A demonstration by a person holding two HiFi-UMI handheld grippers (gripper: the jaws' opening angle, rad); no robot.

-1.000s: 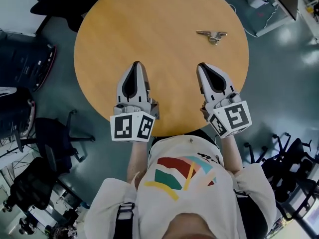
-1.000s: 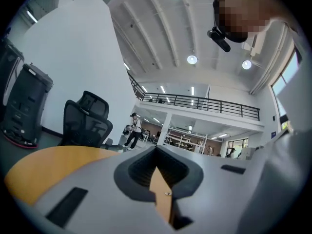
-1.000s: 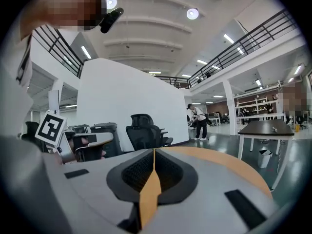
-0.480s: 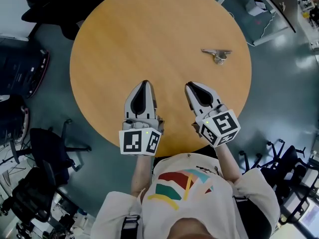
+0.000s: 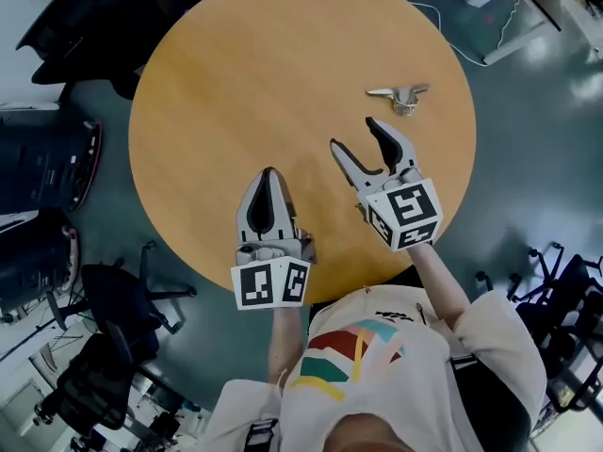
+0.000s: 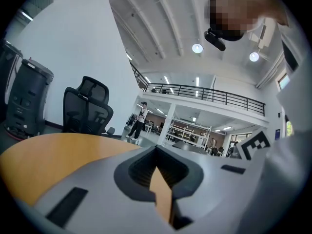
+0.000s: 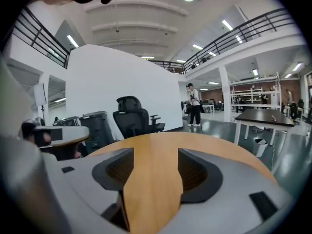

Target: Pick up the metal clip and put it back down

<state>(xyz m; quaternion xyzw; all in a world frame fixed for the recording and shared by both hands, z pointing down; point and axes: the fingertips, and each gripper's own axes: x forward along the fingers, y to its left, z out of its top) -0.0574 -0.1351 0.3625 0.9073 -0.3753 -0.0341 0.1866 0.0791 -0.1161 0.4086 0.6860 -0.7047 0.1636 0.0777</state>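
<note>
1. Lit from overhead by ceiling lamps (image 6: 197, 48), blown out white.
2. Dimmer from the head; pale glare on the floor (image 5: 542, 50), faint shadows on the counter (image 5: 245, 83).
3. Bent by fisheye, dark at corners, soft up close.

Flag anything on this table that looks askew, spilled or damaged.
Nothing stands out. The metal clip lies by itself on the round wooden table, near its far right edge; no spill or damage shows.

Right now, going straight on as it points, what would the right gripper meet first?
Probably bare table: the right gripper, whose jaws have just been opening with nothing between them, aims left of the clip.
</note>
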